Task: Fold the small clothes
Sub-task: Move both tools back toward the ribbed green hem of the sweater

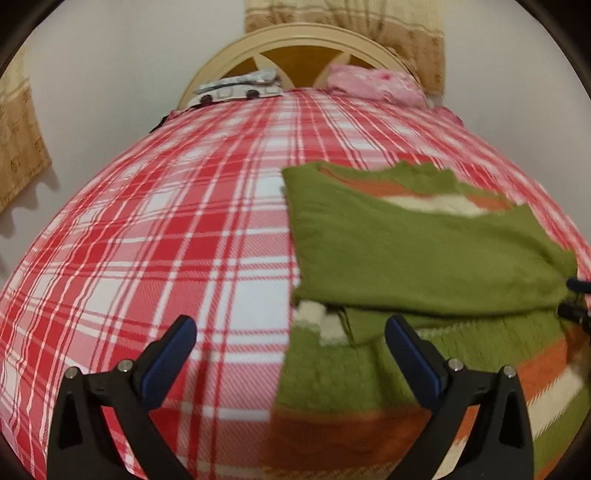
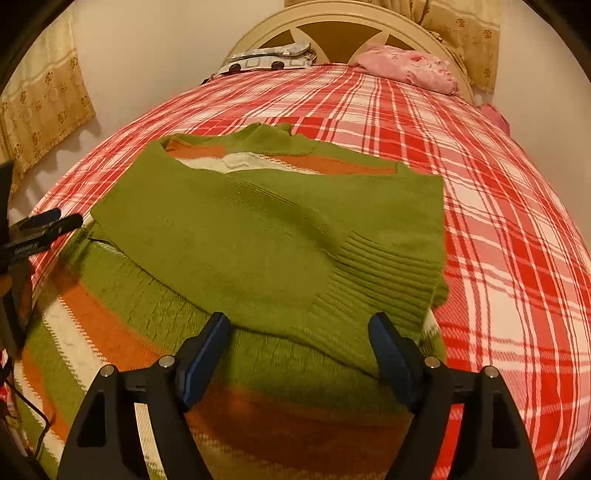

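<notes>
Green sweater [image 2: 258,236] on plaid bedspread [image 2: 498,229]

Sweater [image 2: 266,236] on bed [image 2: 498,229], sleeves folded over; pillows [image 2: 410,68] behind, w/ headboard [image 2: 332,18].

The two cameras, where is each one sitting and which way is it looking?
Left wrist view: sits on the left gripper, looking down the bed past the sweater's left edge toward the headboard; its own open fingers show.
Right wrist view: sits on the right gripper, right over the sweater, facing the headboard; its open fingers show, with the left gripper at the left edge.
Both share: sweater, plaid bedcover, headboard, pink pillow.
</notes>
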